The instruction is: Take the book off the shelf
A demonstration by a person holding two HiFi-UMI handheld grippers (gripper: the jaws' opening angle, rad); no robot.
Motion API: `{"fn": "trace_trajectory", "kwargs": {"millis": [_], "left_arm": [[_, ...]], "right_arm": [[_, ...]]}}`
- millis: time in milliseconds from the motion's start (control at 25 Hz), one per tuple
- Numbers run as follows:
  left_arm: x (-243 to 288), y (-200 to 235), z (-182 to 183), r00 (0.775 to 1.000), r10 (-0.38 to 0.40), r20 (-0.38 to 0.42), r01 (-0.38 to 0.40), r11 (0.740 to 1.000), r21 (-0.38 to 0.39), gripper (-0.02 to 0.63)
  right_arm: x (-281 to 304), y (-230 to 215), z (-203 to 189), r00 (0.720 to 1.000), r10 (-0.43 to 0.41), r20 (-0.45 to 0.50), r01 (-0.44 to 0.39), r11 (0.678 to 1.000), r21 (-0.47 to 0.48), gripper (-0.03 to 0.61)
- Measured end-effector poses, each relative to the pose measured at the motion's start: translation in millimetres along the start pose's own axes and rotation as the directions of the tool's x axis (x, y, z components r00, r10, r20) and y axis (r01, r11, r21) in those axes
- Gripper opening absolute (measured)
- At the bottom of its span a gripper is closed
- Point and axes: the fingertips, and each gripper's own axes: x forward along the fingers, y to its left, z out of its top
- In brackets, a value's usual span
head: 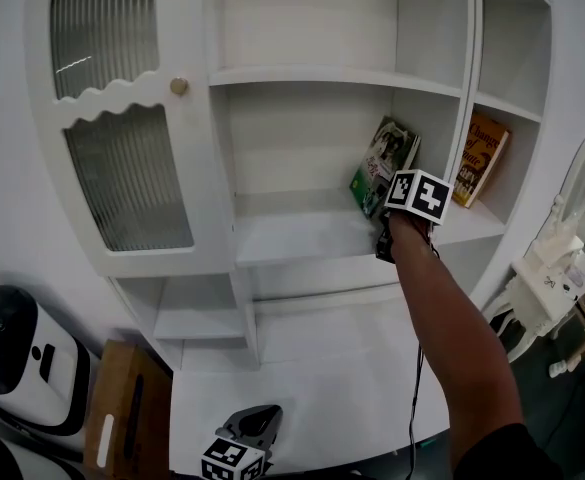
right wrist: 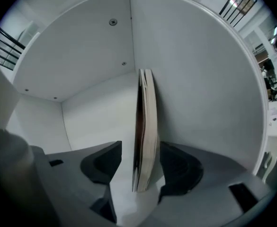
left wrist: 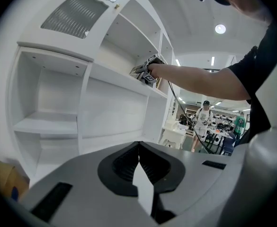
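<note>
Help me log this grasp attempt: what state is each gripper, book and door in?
right gripper: jaws open, green book between them, not clamped.
left gripper: jaws together, nothing between them.
green book: standing on the shelf, leaning to the right.
orange book: leaning in the next compartment, untouched.
cabinet door: looks shut.

Book [head: 385, 163] stands on shelf [head: 292, 236] against right wall, between right gripper [right wrist: 140, 150] fingers [right wrist: 105, 160]; second book [head: 482, 160] occupies the compartment to the right.
</note>
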Motion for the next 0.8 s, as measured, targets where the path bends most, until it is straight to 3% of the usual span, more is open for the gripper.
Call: {"fn": "trace_trajectory", "kwargs": {"millis": [160, 520, 560, 640, 800], "left_arm": [[-5, 5, -2, 1.000, 0.020, 0.004, -0.020, 1.000, -0.008, 0.011], [-16, 20, -4, 0.997, 0.079, 0.014, -0.078, 0.996, -0.037, 0.011], [-17, 21, -3, 0.996, 0.085, 0.016, -0.084, 0.996, -0.041, 0.011], [-17, 22, -4, 0.996, 0.092, 0.019, -0.091, 0.995, -0.047, 0.011], [-16, 20, -5, 0.995, 0.091, 0.025, -0.090, 0.995, -0.052, 0.011]], "right_arm": [[11, -6, -5, 1.000, -0.031, 0.001, 0.030, 0.999, 0.035, 0.242], [39, 3, 12, 0.998, 0.023, 0.051, -0.022, 0.999, -0.028, 0.238], [41, 2, 12, 0.998, 0.020, 0.056, -0.018, 0.999, -0.030, 0.225], [42, -2, 13, 0.998, 0.018, 0.066, -0.016, 1.000, -0.020, 0.111], [39, -4, 14, 0.996, 0.049, 0.080, -0.052, 0.998, 0.029, 0.084]]}}
